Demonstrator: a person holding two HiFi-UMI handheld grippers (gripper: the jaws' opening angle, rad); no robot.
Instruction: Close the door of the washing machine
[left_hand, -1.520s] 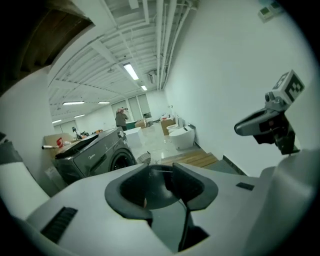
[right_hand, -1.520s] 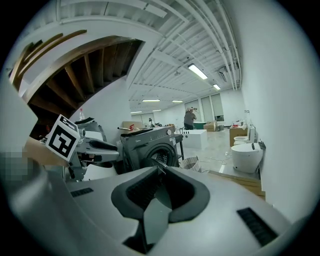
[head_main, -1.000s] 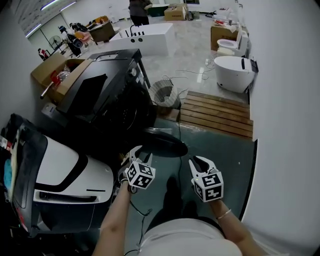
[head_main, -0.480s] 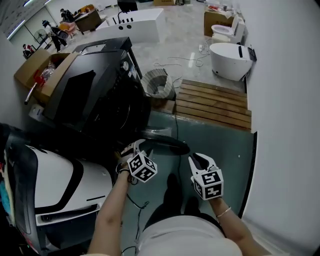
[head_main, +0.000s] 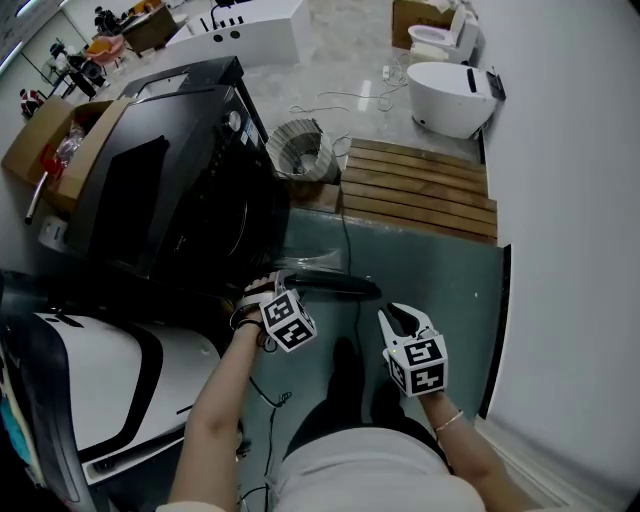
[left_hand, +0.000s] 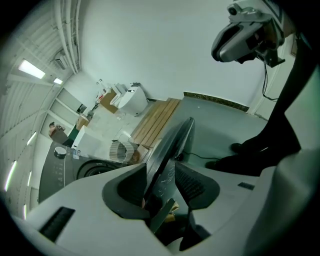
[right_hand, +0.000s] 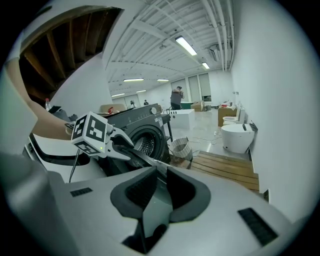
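Note:
The black front-loading washing machine (head_main: 170, 190) stands at the left, its round door (head_main: 330, 285) swung out over the green floor. My left gripper (head_main: 270, 290) is at the door's near edge. In the left gripper view the door (left_hand: 172, 145) runs edge-on between the jaws of the left gripper (left_hand: 167, 182), which straddle it with their pads apart. My right gripper (head_main: 403, 318) hangs to the right of the door, clear of it, jaws a little apart and empty. The right gripper view shows the right gripper (right_hand: 159, 187) with the drum opening (right_hand: 145, 145) beyond it.
A white and black appliance (head_main: 110, 370) lies at the lower left. A wire basket (head_main: 300, 150), a wooden pallet (head_main: 420, 190) and a white toilet (head_main: 450, 95) lie beyond the door. A white wall runs along the right. My shoes (head_main: 345, 380) stand below the grippers.
My left gripper has rolled and moved onto the door's near edge, so the door now sits between its jaws. The right gripper has shifted slightly forward. Neither gripper's jaws have changed width.

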